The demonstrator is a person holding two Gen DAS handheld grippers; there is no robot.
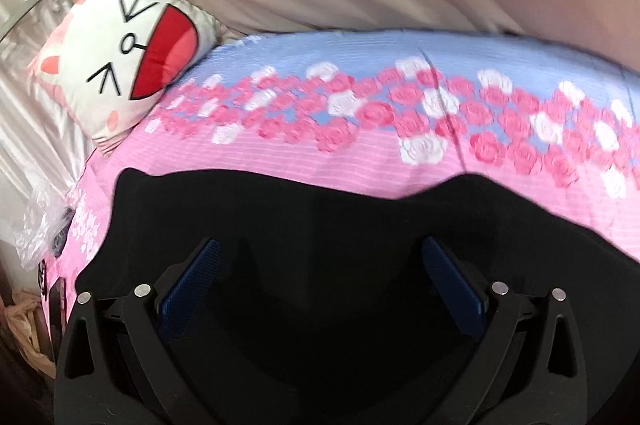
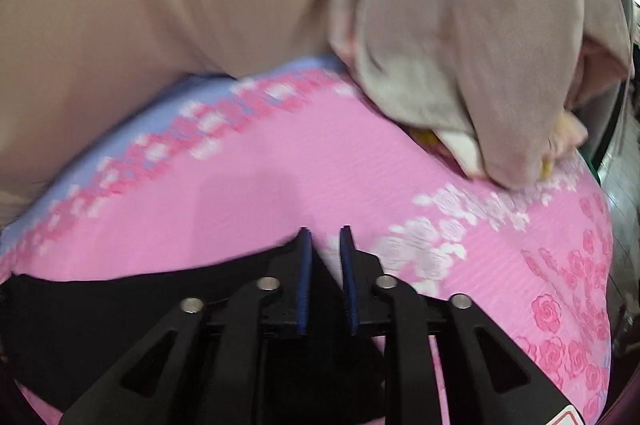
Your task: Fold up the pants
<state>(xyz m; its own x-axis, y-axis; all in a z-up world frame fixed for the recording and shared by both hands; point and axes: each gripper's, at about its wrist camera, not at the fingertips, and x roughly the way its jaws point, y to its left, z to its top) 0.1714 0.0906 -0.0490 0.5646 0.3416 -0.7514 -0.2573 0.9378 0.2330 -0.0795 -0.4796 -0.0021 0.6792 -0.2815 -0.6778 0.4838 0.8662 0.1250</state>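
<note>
Black pants (image 1: 320, 225) flat on pink floral bedspread (image 1: 280, 161). Left gripper (image 1: 320, 249) fingers spread wide, pants under and ahead of tips. Right gripper (image 2: 325, 237) fingers narrow with gap, nothing pinched, pants edge (image 2: 140, 305) just left of tips.

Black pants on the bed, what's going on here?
A person is folding black pants on a bed with a pink floral cover, one hand-held gripper in each hand. The left hand-held gripper hangs wide open above the fabric. The right hand-held gripper is at the pants' edge, its fingers slightly apart, pinching nothing visible. A cat-face pillow sits at the far corner.
</note>
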